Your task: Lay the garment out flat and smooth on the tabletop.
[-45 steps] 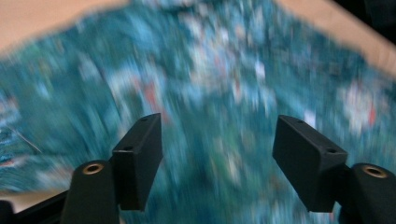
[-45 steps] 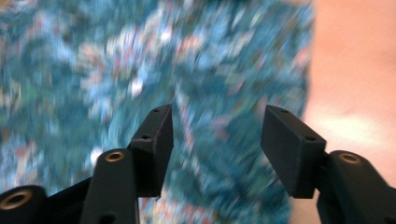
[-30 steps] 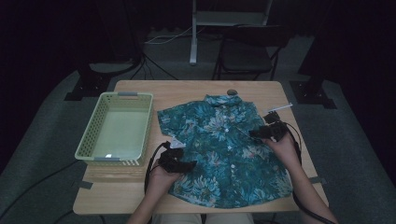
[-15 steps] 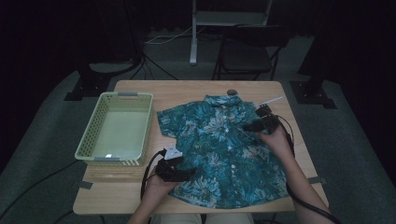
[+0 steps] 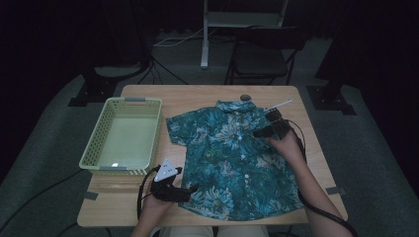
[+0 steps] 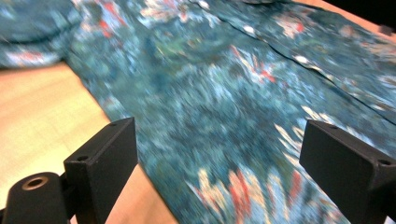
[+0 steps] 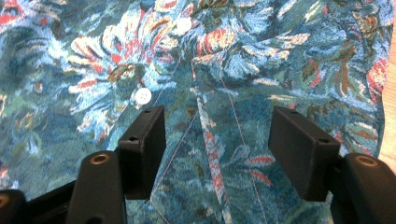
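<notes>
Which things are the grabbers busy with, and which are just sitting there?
Busy with: the flowery shirt, under the left gripper and the right gripper, both open.

Just sitting: the green basket, and a small dark thing by the collar.

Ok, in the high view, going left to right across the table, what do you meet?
Green basket → left gripper at the shirt's lower left edge → floral shirt → right gripper near the shirt's right shoulder → bare table edge.
</notes>
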